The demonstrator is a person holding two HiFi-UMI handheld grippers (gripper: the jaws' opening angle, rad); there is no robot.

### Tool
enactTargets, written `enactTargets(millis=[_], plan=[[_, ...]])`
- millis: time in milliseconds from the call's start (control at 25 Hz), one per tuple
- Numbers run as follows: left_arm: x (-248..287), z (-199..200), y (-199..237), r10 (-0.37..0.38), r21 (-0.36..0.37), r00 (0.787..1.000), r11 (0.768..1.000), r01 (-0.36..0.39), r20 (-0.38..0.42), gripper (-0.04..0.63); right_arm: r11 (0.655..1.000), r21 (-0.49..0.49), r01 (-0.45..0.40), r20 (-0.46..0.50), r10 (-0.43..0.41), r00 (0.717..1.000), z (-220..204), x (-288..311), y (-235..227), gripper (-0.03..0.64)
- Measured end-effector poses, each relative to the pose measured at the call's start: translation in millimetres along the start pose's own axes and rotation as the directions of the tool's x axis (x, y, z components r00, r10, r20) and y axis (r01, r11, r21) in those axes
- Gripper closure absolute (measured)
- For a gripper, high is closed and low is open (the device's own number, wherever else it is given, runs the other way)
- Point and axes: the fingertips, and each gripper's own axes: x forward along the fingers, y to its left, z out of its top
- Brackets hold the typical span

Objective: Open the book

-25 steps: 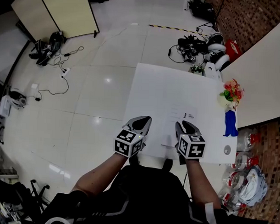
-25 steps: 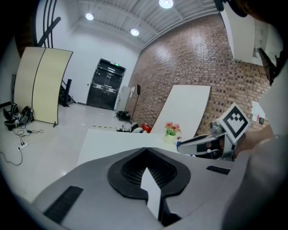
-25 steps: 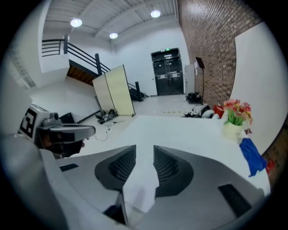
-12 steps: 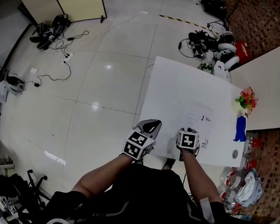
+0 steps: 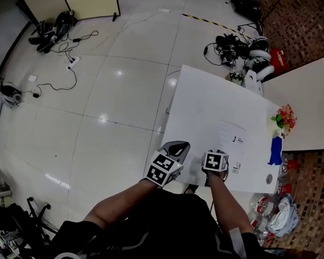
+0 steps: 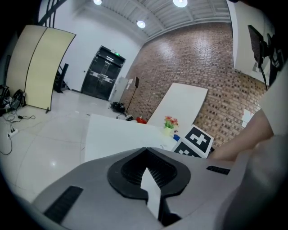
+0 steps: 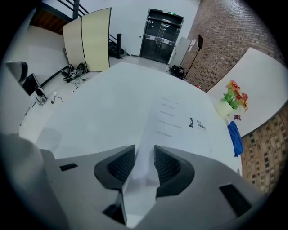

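Observation:
A thin white book (image 5: 233, 140) lies shut on the white table (image 5: 205, 98), near its front edge; its cover (image 7: 182, 123) carries small print. My right gripper (image 5: 215, 165) points steeply down at the book's near edge. Its jaws have just been opening, and its pads (image 7: 167, 164) stand a little apart with a white edge of the book between them (image 7: 144, 161). My left gripper (image 5: 178, 148) hovers at the table's front left edge, apart from the book. Its jaws (image 6: 148, 173) are together, with only a thin white sliver showing in the slit.
A small pot of flowers (image 5: 282, 117), a blue cloth (image 5: 275, 150) and a small round object (image 5: 269, 179) sit along the table's right side. Cables and bags (image 5: 236, 46) lie on the floor beyond the table. A folding screen (image 5: 76, 1) stands far left.
My right gripper has tipped steeply downward and sunk onto the book's near edge. My left gripper has dropped a little toward the table's edge.

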Motion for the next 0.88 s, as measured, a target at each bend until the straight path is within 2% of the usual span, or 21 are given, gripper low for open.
enactTargets(millis=[120, 280, 440, 720, 880], plan=[[3, 0, -1, -0.019, 0.000, 1.000, 1.000, 0.019, -0.003, 0.600, 1.000, 0.001, 0.007, -0.012, -0.007, 1.000, 2, 1, 0, 0.523], [9, 2, -4, -0.036, -0.005, 0.999, 0.999, 0.036, 0.005, 0.601, 0.999, 0.048, -0.024, -0.016, 0.025, 1.000, -2, 3, -2, 0.523], [7, 5, 0, -0.035, -0.033, 0.999, 0.999, 0.036, 0.031, 0.600, 0.988, 0.142, -0.053, 0.006, 0.053, 0.999, -3, -2, -3, 0.578], [3, 16, 11, -0.011, -0.069, 0.998, 0.998, 0.015, 0.062, 0.601, 0.970, 0.227, -0.082, 0.057, 0.071, 0.996, -2, -19, -18, 0.606], [15, 29, 0, -0.030, -0.024, 0.996, 0.999, 0.032, 0.080, 0.601, 0.952, 0.275, -0.133, 0.118, 0.104, 0.988, 0, -36, -34, 0.612]])
